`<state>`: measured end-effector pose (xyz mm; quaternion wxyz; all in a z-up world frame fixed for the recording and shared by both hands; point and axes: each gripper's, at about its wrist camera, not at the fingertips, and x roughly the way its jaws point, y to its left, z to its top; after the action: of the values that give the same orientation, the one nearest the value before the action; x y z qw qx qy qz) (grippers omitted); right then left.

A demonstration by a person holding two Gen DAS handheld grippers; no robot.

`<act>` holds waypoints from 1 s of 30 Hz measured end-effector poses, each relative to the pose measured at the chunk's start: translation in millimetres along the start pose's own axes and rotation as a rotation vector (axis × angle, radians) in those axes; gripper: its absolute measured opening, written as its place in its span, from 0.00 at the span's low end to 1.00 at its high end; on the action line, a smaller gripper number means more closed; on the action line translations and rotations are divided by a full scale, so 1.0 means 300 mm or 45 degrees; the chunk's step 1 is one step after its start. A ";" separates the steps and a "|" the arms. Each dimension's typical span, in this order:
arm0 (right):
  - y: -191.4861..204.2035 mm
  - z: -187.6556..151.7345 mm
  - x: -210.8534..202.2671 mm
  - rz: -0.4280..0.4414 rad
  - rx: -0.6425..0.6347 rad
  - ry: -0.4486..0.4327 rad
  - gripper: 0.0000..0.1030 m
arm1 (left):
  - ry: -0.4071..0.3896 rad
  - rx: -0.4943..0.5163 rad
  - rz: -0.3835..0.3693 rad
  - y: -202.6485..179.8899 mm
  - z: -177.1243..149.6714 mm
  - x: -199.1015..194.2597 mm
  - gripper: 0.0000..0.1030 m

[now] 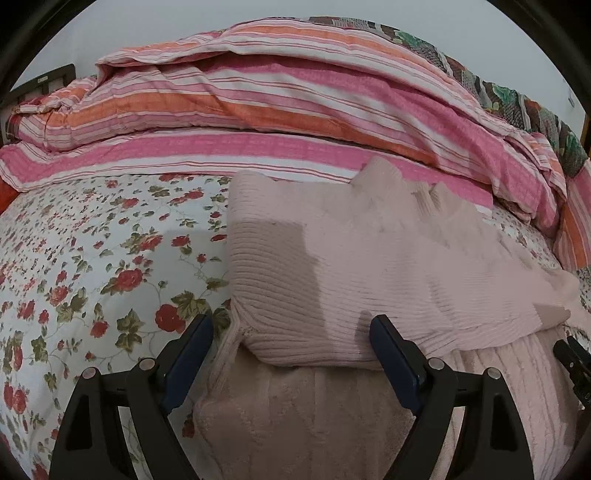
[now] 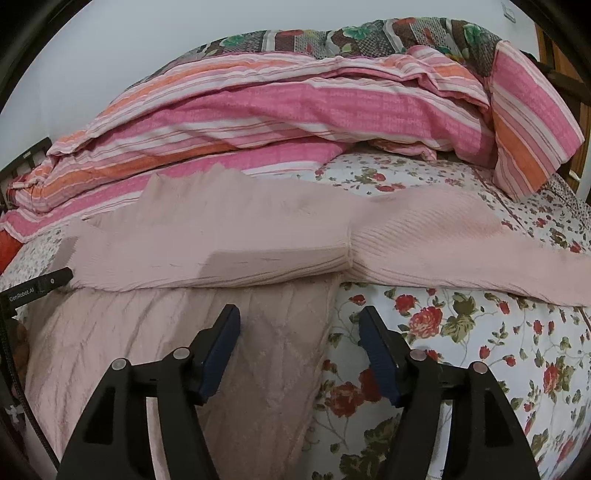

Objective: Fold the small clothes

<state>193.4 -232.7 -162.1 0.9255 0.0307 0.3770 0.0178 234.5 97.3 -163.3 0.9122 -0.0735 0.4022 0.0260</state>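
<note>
A pale pink ribbed knit sweater (image 1: 332, 266) (image 2: 258, 236) lies across the bed, one sleeve (image 2: 461, 251) stretching to the right. Its near edge rests on a paler pink garment with a raised diamond pattern (image 1: 295, 413) (image 2: 147, 350). My left gripper (image 1: 291, 325) is open, its fingers standing either side of the sweater's near folded corner without pressing it. My right gripper (image 2: 298, 312) is open too, hovering over the patterned garment's right edge where it meets the sheet. Each gripper's tip shows at the edge of the other's view (image 1: 569, 354) (image 2: 40, 284).
A floral bedsheet (image 1: 92, 258) (image 2: 480, 350) covers the mattress. A bulky pink, orange and white striped quilt (image 1: 258, 110) (image 2: 295, 110) is heaped along the far side, with a dark patchwork blanket (image 2: 369, 33) behind it. A dark bed frame (image 1: 55, 74) shows at far left.
</note>
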 end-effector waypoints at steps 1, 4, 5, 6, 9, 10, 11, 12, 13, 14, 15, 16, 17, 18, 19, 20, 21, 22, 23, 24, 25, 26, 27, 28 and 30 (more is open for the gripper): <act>0.001 -0.001 0.000 0.002 0.000 0.001 0.65 | 0.001 0.001 0.001 -0.001 0.000 0.000 0.84; 0.004 0.000 0.003 0.000 -0.007 0.004 0.66 | 0.004 0.002 0.003 0.000 0.000 0.001 0.84; 0.005 0.001 0.003 -0.001 -0.009 0.005 0.66 | 0.004 0.001 0.003 -0.001 0.001 0.001 0.84; 0.006 0.001 0.003 -0.002 -0.011 0.005 0.66 | 0.004 0.001 0.002 0.000 0.001 0.001 0.84; 0.006 0.000 0.004 -0.002 -0.013 0.007 0.67 | 0.005 0.000 0.002 -0.001 0.001 0.002 0.84; 0.006 0.000 0.004 -0.002 -0.013 0.007 0.67 | 0.005 0.000 0.001 -0.001 0.001 0.002 0.84; 0.006 -0.001 0.004 -0.001 -0.013 0.007 0.67 | 0.005 0.000 0.002 -0.001 0.001 0.002 0.84; 0.005 -0.001 0.005 -0.001 -0.013 0.007 0.67 | 0.006 0.000 0.002 -0.001 0.001 0.002 0.84; 0.006 -0.001 0.005 -0.001 -0.013 0.007 0.67 | 0.006 0.001 0.001 0.000 0.001 0.002 0.84; 0.006 -0.001 0.005 -0.001 -0.013 0.007 0.67 | 0.006 0.000 0.001 0.000 0.001 0.002 0.84; 0.006 -0.001 0.004 -0.001 -0.013 0.006 0.68 | 0.007 0.000 0.001 0.000 0.001 0.002 0.84; 0.006 0.000 0.005 -0.001 -0.013 0.006 0.68 | 0.007 -0.001 0.000 0.000 0.001 0.002 0.84; 0.006 -0.001 0.005 -0.002 -0.013 0.006 0.68 | 0.006 -0.001 0.001 0.000 0.001 0.002 0.84; 0.006 -0.001 0.005 -0.002 -0.013 0.006 0.68 | 0.006 0.000 0.000 0.000 0.002 0.002 0.84; 0.006 -0.001 0.005 -0.002 -0.014 0.006 0.68 | 0.006 -0.001 -0.001 0.000 0.002 0.002 0.84; 0.006 -0.001 0.005 -0.002 -0.014 0.006 0.68 | 0.007 -0.002 -0.001 0.000 0.001 0.002 0.84; 0.006 -0.001 0.005 -0.002 -0.014 0.006 0.68 | 0.007 -0.003 -0.002 0.000 0.001 0.003 0.84; 0.006 -0.001 0.005 -0.002 -0.014 0.006 0.68 | 0.007 -0.004 -0.003 0.001 0.001 0.004 0.84; 0.006 -0.001 0.005 -0.002 -0.014 0.006 0.68 | 0.008 -0.003 -0.002 0.001 0.001 0.004 0.84; 0.006 -0.001 0.005 -0.002 -0.014 0.006 0.68 | 0.008 -0.003 -0.002 0.001 0.001 0.004 0.84; 0.006 -0.001 0.005 -0.002 -0.015 0.006 0.68 | 0.008 -0.003 -0.002 0.001 0.001 0.004 0.84; 0.006 -0.001 0.005 -0.002 -0.015 0.006 0.68 | 0.008 -0.003 -0.002 0.001 0.001 0.004 0.84; 0.006 -0.002 0.005 -0.002 -0.015 0.006 0.68 | 0.008 -0.004 -0.003 0.001 0.001 0.004 0.84; 0.006 -0.001 0.005 -0.002 -0.014 0.006 0.68 | 0.008 -0.004 -0.003 0.001 0.002 0.004 0.84; 0.007 -0.001 0.005 -0.002 -0.015 0.006 0.68 | 0.008 -0.004 -0.003 0.001 0.002 0.003 0.84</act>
<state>194.1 -230.5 -163.2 0.9248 0.0250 0.3792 0.0193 235.6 97.5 -163.8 0.9108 -0.0754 0.4050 0.0254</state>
